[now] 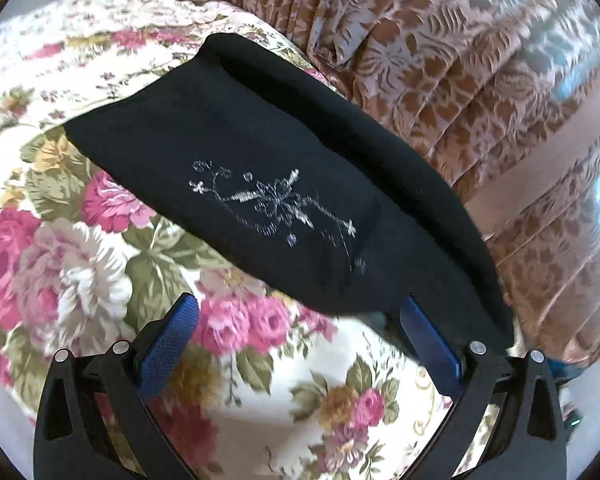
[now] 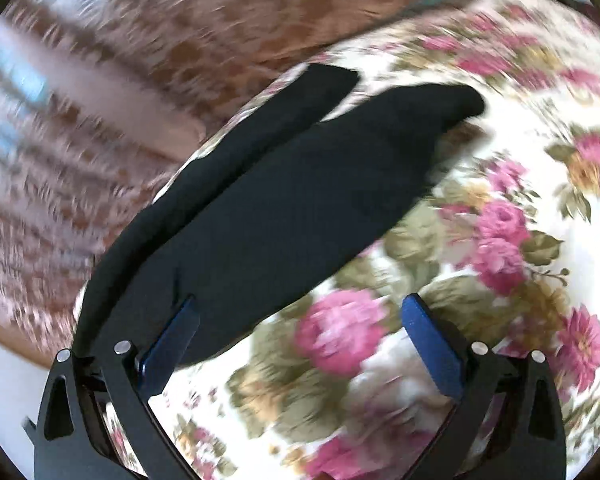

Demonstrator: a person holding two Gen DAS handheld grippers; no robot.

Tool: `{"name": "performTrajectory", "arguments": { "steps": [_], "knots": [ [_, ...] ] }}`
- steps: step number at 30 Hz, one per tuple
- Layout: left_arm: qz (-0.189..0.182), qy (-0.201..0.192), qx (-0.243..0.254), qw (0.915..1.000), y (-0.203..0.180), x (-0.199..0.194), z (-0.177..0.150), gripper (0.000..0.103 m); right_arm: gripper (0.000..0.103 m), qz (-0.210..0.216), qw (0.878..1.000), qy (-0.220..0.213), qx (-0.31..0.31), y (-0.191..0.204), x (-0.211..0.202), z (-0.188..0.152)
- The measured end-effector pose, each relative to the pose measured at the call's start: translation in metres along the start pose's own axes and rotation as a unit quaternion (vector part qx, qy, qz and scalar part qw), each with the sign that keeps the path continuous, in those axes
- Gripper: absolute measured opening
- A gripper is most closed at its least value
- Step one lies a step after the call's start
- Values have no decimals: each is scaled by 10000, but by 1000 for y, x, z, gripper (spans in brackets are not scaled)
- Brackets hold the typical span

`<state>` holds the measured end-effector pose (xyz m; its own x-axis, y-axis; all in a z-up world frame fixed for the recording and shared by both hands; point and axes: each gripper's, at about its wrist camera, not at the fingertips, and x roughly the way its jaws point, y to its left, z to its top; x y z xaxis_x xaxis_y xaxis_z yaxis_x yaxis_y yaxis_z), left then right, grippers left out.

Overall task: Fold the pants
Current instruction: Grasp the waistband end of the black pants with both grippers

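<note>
— Two grippers, both spread wide and holding nothing. In the left view, the left gripper [image 1: 298, 336] sits at lower centre; the black pants [image 1: 268, 184] stretch from upper left to lower right, their hem touching its right finger.

— Fabric?

— Matte knit, silver floral embroidery [image 1: 276, 204], on a rose-printed bedspread [image 1: 80, 240]. In the right view, the right gripper [image 2: 298, 336] has the pants at its left finger, running to upper right.

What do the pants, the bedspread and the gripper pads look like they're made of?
Pants: soft matte black fabric, likely knit or cotton, with silvery embroidery.
Bedspread: printed floral woven cloth, probably cotton; no sheen.
Pads: blue with a fine grid texture, possibly rubber or tape, on black, likely plastic, fingers.
</note>
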<state>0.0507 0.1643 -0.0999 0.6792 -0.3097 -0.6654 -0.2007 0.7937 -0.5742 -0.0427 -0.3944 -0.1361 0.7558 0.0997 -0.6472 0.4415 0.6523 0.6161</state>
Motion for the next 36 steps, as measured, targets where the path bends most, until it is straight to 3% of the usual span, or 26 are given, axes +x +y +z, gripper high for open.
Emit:
{"name": "performTrajectory", "arguments": {
  "steps": [5,11,14,17,22,26,32,36],
  "knots": [
    [-243,-252,-349,9988,21,4,12,100,87,262,9990,-179,319,-21,3,13],
    [-414,-596,31,9974,25,5,13,100,71,335,9978,-342,457,-31,20,28],
    [-547,-681,151,9961,28,8,16,99,60,383,9975,-402,447,-33,33,37],
    [-516,-791,105,9955,37,11,20,90,39,461,9966,-415,539,-42,48,43],
    [-542,-820,-139,9951,52,13,27,73,38,468,9970,-481,375,-42,49,40],
    [-636,-880,-290,9937,57,14,31,73,38,876,9934,-613,424,-49,45,36],
    [-802,-949,-470,9911,59,17,36,73,37,1044,9913,-696,399,-50,43,34],
    [-490,-766,-162,9957,50,27,44,73,37,1116,9905,-699,390,-49,43,34]
  ]
}}
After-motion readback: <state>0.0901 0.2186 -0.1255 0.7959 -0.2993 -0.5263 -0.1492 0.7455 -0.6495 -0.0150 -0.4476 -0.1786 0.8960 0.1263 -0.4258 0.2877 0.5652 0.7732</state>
